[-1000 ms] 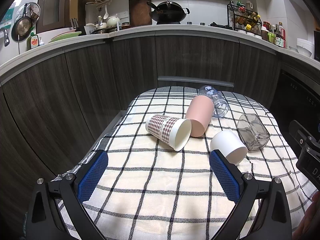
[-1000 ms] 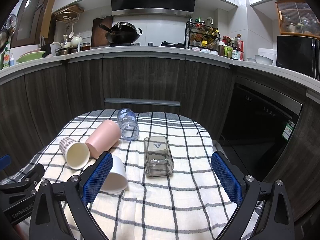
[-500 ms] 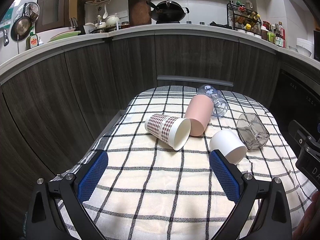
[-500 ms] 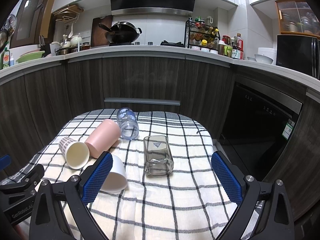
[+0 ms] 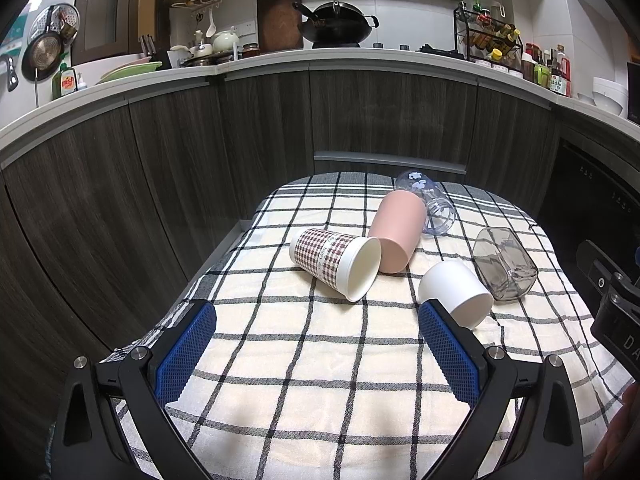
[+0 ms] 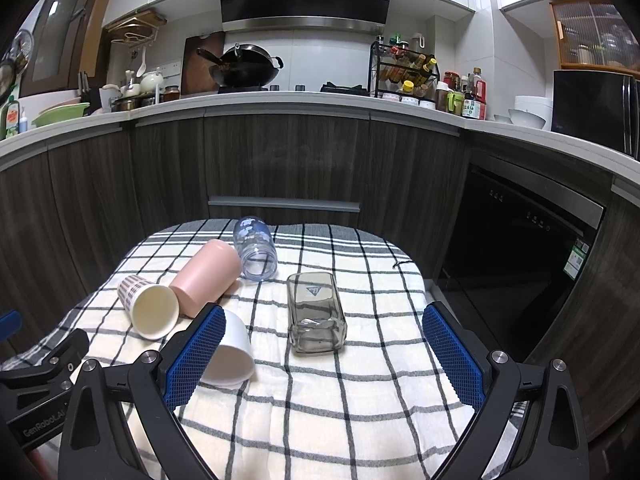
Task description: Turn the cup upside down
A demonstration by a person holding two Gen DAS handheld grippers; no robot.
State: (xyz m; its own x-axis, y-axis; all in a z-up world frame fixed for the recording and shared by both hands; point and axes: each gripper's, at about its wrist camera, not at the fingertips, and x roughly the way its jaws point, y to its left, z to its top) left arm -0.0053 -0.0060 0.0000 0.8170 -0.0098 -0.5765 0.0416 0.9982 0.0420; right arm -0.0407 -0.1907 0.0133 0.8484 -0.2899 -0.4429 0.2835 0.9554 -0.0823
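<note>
Five cups lay tipped over, seemingly empty: checked paper cup (image 5: 336, 264) at 12 o'clock, white cup (image 5: 456, 294) at 1. Left gripper (image 5: 318, 354) and right gripper (image 6: 320, 354) were wide open, holding nothing.

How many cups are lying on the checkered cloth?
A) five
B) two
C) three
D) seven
A: five lie on their sides on the checkered cloth: the patterned paper cup, the pink cup, the white cup, the clear bluish cup and the grey glass.
</note>
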